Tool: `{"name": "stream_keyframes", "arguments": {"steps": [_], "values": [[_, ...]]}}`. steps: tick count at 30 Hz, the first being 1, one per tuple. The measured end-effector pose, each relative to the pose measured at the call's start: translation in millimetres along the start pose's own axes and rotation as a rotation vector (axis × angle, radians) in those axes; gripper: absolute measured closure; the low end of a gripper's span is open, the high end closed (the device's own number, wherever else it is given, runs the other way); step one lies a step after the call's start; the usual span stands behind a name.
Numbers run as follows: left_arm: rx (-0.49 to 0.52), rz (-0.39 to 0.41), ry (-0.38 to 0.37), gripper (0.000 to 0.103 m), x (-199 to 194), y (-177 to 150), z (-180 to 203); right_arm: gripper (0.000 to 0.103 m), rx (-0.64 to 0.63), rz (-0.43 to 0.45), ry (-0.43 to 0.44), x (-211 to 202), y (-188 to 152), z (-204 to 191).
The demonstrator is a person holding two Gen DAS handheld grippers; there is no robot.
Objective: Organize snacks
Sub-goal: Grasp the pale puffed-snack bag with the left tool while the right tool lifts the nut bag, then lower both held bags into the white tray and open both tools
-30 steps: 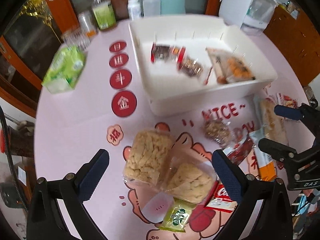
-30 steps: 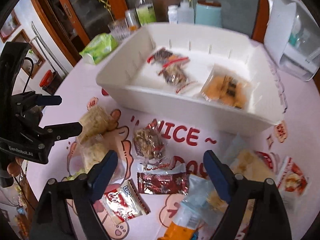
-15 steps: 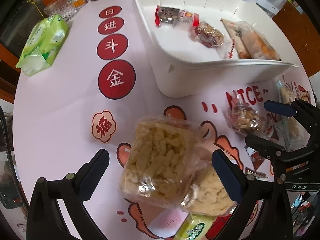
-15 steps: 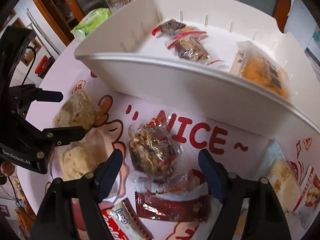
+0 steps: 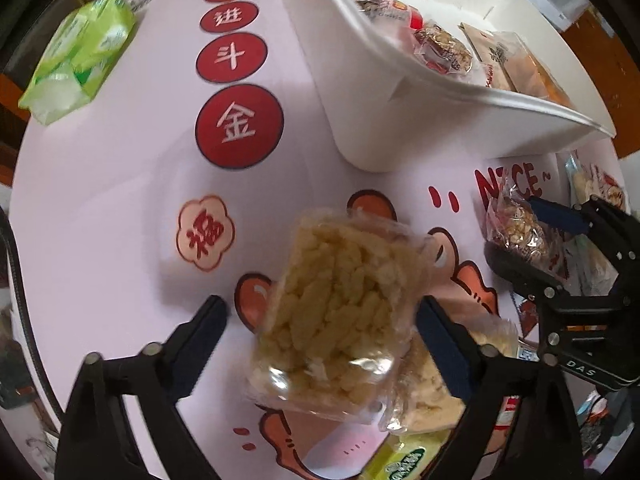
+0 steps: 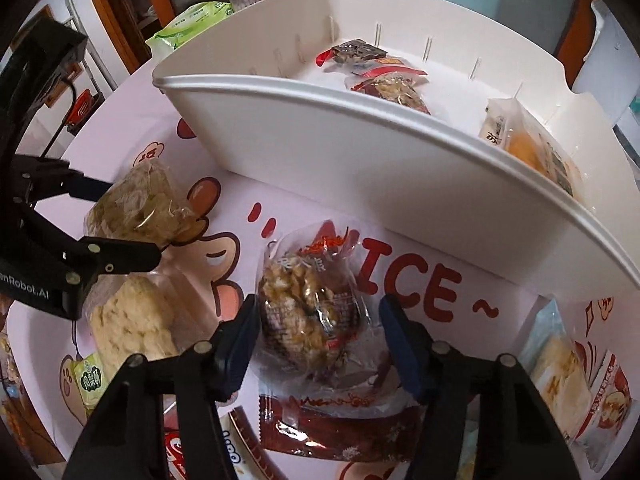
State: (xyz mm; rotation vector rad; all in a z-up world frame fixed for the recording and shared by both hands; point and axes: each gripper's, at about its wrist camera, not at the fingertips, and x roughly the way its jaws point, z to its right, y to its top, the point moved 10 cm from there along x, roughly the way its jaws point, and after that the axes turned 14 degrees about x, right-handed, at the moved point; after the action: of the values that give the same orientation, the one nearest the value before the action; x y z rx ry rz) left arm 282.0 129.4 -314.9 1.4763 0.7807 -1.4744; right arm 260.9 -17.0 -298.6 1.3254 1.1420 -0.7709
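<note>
The left gripper (image 5: 320, 322) is pointed down at the pink table (image 5: 120, 208), with a clear pack of pale puffed snack (image 5: 340, 320) between its jaws. Its jaws have just been closing and stand partly open. The right-hand pad is seen at the pack's edge, while a gap is seen between the left-hand pad and the pack; a firm grip cannot be confirmed. A second pale pack (image 5: 424, 396) lies partly under the first, toward the right finger.

The right gripper (image 6: 316, 328) is tilted steeply down over a clear pack of brown nut clusters (image 6: 308, 308). Its jaws have also just been closing and are set about half open. The nut pack lies between them, close against the left pad; a little clear wrapper and table are seen before the right pad. Pressing contact is not established. A dark red bar wrapper (image 6: 340, 432) lies just below the nut pack, partly under it.

The white bin (image 6: 360, 184) stands on the table just beyond both grippers. Several packs are seen inside it: a dark wrapper (image 6: 356, 51), a red-edged nut pack (image 6: 394, 94) and an orange cake pack (image 6: 532, 148).

A green tissue pack (image 5: 76, 56) lies at the table's far left edge, well apart from the grippers.
</note>
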Motion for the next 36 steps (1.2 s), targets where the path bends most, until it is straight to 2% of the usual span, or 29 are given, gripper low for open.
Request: {"name": "stream_keyframes", "arguments": {"steps": [5,8,15,21,24,31,36], "values": [[-0.028,0.01,0.042,0.034,-5,-13,-6,0.05,0.003,0.011,-0.002,-6,0,-1],[-0.06,0.02,0.045,0.039,-8,-19,-5,0.054,-0.012,0.017,-0.003,-9,-1,-6],[-0.141,0.063,0.086,0.042,-26,-43,2,0.056,-0.011,0.051,0.014,-31,-8,-11],[-0.179,0.134,0.105,0.042,-65,-50,10,0.056,0.012,0.102,0.054,-67,-12,-9],[-0.192,0.172,0.084,0.042,-87,-52,22,0.056,0.025,0.128,0.077,-86,-15,-7],[-0.163,0.245,0.054,0.042,-136,-32,54,0.056,0.046,0.207,0.115,-135,-5,-1],[-0.1,0.301,0.061,0.042,-172,-3,75,0.056,0.04,0.309,0.115,-183,26,7]]}}
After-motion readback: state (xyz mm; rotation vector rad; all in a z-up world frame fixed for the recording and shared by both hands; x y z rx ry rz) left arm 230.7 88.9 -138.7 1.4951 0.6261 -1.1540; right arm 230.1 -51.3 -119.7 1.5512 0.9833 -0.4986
